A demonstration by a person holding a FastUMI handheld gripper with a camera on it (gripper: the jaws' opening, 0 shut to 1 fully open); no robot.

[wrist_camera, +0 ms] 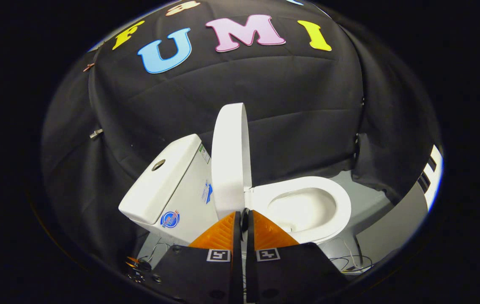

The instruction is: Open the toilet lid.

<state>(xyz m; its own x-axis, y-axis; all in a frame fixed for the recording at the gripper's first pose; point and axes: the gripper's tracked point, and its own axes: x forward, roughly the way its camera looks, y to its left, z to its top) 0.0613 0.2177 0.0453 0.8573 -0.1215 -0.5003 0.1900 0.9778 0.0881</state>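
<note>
A white toilet stands ahead of me, seen from its side. Its lid (230, 160) is raised upright and stands just off the cistern (168, 181). The seat (333, 192) lies flat around the open bowl (303, 207), to the right of the lid. My gripper (244, 217) is shut, its two fingers pressed together with nothing between them. Their tips sit just below the lower edge of the lid, near the hinge.
The black cloth wall hangs close behind the toilet. On the grey floor (371, 207) around the toilet's base, thin cables (350, 261) trail to the right and a small dark device (140, 266) with wires lies to the left.
</note>
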